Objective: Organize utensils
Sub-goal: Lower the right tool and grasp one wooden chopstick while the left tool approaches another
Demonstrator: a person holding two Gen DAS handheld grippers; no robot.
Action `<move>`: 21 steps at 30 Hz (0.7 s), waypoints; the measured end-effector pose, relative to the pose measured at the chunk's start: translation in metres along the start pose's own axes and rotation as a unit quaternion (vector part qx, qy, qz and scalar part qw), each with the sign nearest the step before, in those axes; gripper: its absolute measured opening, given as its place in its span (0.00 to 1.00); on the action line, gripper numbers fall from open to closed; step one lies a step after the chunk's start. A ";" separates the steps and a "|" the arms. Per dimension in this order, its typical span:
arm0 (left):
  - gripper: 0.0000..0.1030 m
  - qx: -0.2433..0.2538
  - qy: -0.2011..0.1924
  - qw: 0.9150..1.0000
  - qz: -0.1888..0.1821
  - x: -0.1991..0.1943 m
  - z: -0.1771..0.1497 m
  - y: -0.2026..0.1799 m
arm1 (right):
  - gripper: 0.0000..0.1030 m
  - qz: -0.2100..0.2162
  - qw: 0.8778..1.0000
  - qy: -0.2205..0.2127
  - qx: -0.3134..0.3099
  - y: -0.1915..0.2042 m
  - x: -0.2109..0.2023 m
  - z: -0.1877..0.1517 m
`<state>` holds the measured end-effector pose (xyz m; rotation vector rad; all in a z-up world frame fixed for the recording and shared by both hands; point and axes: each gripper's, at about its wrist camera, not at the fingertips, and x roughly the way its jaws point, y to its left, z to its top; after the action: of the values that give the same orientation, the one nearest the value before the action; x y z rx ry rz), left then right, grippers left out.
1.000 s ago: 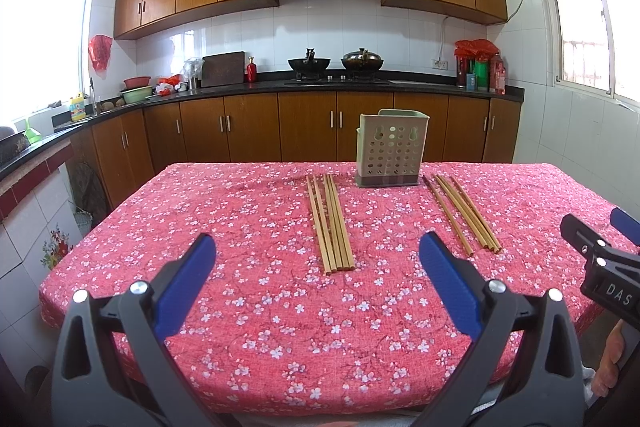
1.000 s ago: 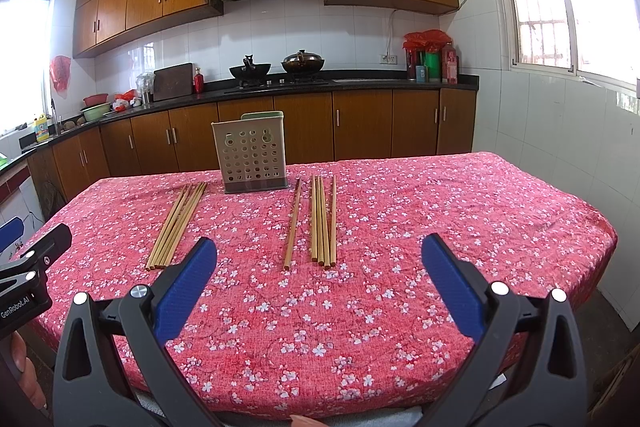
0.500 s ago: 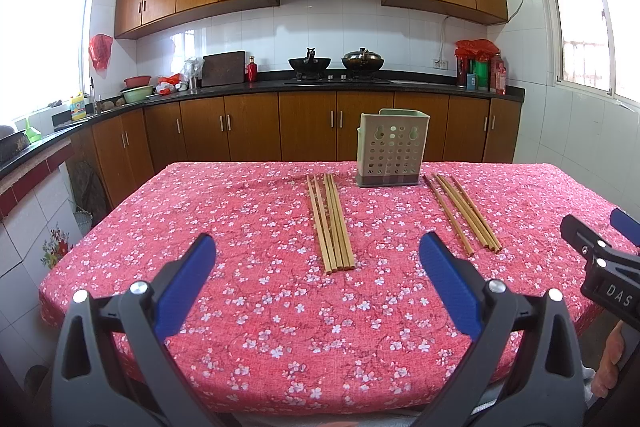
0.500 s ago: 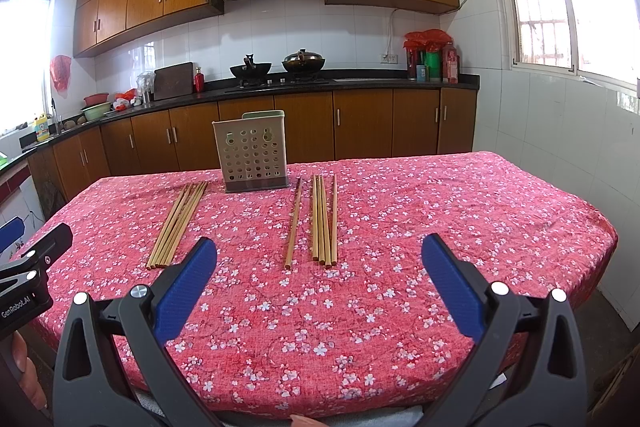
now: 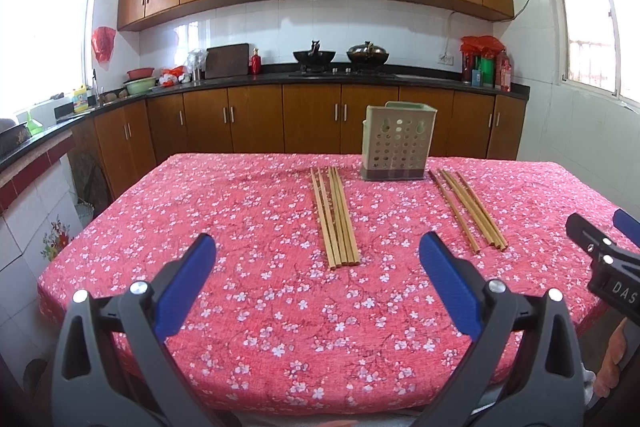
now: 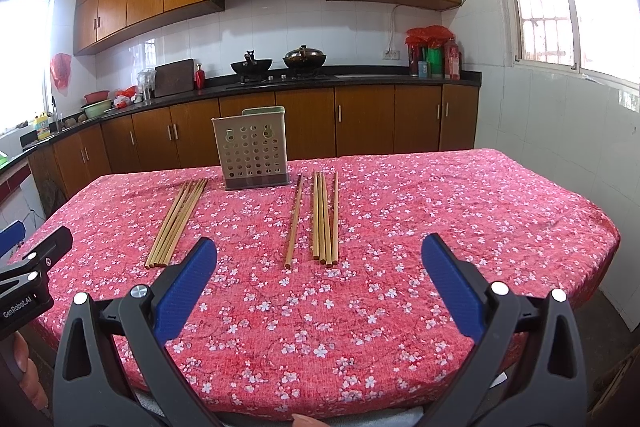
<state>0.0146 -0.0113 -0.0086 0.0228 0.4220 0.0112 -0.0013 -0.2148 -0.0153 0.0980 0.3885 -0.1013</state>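
The holder [image 5: 397, 146] is a pale, square box with rows of round holes and a dark base, standing upright at the far part of the red flowered table [image 5: 256, 307]. Left of the holder lies one bundle of wooden chopsticks [image 5: 335, 217], close together; right of it lies a second bundle [image 6: 325, 217], with one stick [image 6: 294, 222] a little apart. The holder is probably empty. The left gripper [image 5: 318, 281] and the right gripper [image 6: 319, 283] both hang over the near edge, jaws wide apart, holding nothing.
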 end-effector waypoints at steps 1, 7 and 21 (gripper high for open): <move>0.96 -0.001 0.005 1.000 0.003 0.004 0.001 0.002 | 0.98 0.000 1.000 0.004 0.000 0.002 0.002 0.002; 0.96 0.000 0.059 0.998 0.019 0.043 0.004 0.012 | 0.98 -0.013 0.998 0.057 -0.008 -0.004 0.044 0.007; 0.71 -0.043 0.221 0.974 0.003 0.175 0.027 0.058 | 0.28 -0.003 0.963 0.255 0.091 -0.054 0.221 0.024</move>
<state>0.1847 0.0491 -0.0539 -0.0656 0.8673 0.0406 0.2050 -0.2886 -0.0822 0.3073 0.8947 -0.1179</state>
